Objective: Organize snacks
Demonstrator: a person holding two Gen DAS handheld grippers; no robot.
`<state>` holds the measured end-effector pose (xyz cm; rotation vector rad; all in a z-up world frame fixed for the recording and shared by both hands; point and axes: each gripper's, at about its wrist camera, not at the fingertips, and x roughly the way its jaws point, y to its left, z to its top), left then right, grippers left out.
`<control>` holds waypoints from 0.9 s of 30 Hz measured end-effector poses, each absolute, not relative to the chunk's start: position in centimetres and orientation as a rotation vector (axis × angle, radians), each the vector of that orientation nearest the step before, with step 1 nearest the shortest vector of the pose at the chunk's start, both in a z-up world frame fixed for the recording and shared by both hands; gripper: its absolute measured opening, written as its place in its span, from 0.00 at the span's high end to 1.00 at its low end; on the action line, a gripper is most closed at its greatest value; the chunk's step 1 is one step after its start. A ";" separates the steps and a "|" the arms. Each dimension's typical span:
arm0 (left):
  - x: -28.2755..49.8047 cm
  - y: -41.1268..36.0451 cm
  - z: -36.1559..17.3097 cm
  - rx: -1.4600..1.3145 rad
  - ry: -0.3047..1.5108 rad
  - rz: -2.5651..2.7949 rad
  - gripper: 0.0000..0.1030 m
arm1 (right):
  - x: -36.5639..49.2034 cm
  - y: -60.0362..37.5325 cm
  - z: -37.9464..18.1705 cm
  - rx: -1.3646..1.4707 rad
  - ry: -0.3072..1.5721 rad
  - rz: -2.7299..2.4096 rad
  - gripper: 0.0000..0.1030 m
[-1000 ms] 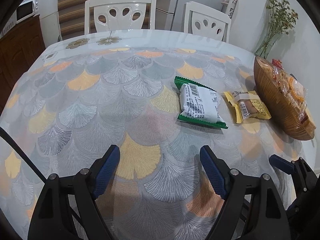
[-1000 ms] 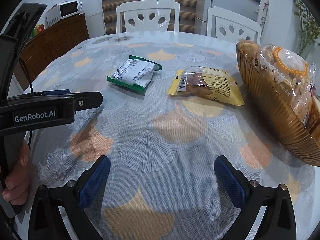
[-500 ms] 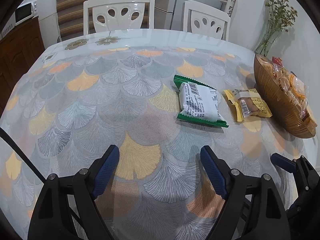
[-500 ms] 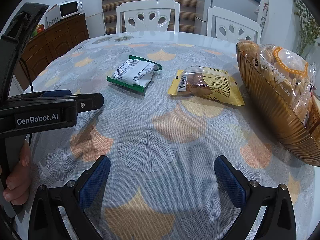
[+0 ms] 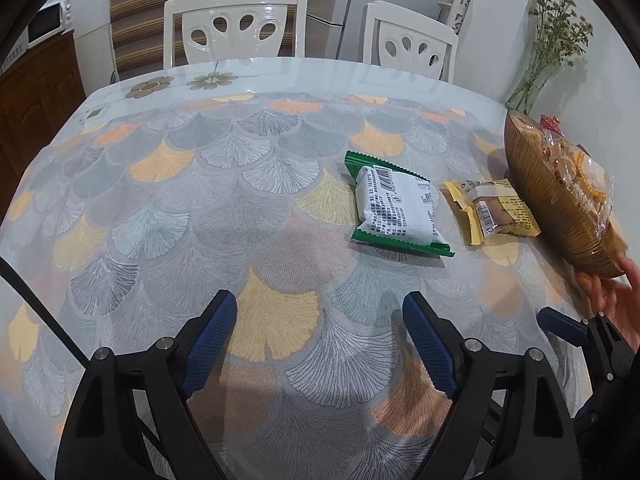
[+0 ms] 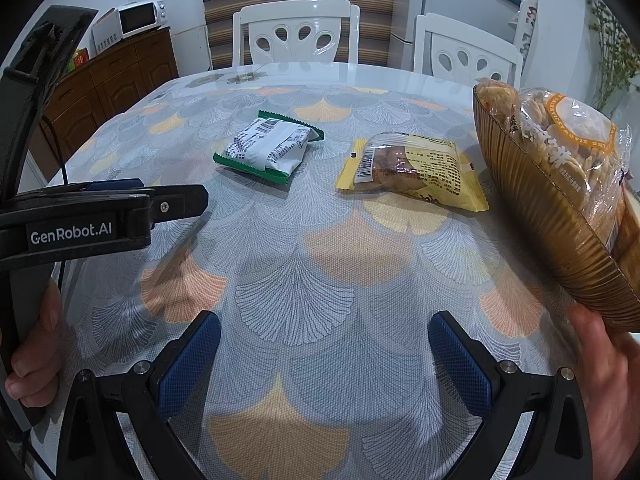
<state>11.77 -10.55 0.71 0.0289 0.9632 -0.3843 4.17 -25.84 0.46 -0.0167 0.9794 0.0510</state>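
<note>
Left wrist view, nearest first: the left gripper [image 5: 320, 332] hangs over bare tablecloth [image 5: 160, 220], its jaws opening with nothing between them. Beside it the right gripper [image 6: 324, 356] has its jaws spread wide, also empty. Farther on lie a green-edged white packet [image 5: 394, 208] and a yellow packet [image 6: 416, 170], just apart. A hand [image 6: 604, 368], cut off at the frame edge, touches the tilted brown basket [image 6: 532, 200] of bagged snacks, partly out of view.

White chairs [image 5: 236, 20]; wooden cabinet [image 6: 116, 80]; microwave [image 6: 142, 18].
</note>
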 end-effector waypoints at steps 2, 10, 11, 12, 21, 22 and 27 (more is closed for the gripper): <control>11.8 -10.6 0.7 0.029 0.963 -0.384 0.18 | 4.2 -25.9 0.4 -0.017 0.979 0.051 0.00; 11.8 -10.9 0.6 0.046 0.965 -0.382 0.17 | 4.1 -25.9 0.5 -0.017 0.979 0.051 0.00; 11.8 -11.0 0.6 0.053 0.965 -0.380 0.16 | 4.2 -25.9 0.4 -0.017 0.979 0.051 0.00; 11.8 -11.0 0.6 0.057 0.965 -0.379 0.16 | 4.1 -25.9 0.5 -0.017 0.979 0.051 0.00; 13.6 -10.3 1.7 -0.122 1.053 -0.488 0.16 | 4.2 -25.9 0.4 -0.017 0.979 0.051 0.00; 14.0 -10.8 2.0 -0.133 1.062 -0.505 0.16 | 4.2 -25.9 0.4 -0.017 0.979 0.051 0.00; 14.8 -14.1 2.9 -0.020 1.038 -0.528 0.16 | 4.1 -25.9 0.5 -0.018 0.980 0.050 0.00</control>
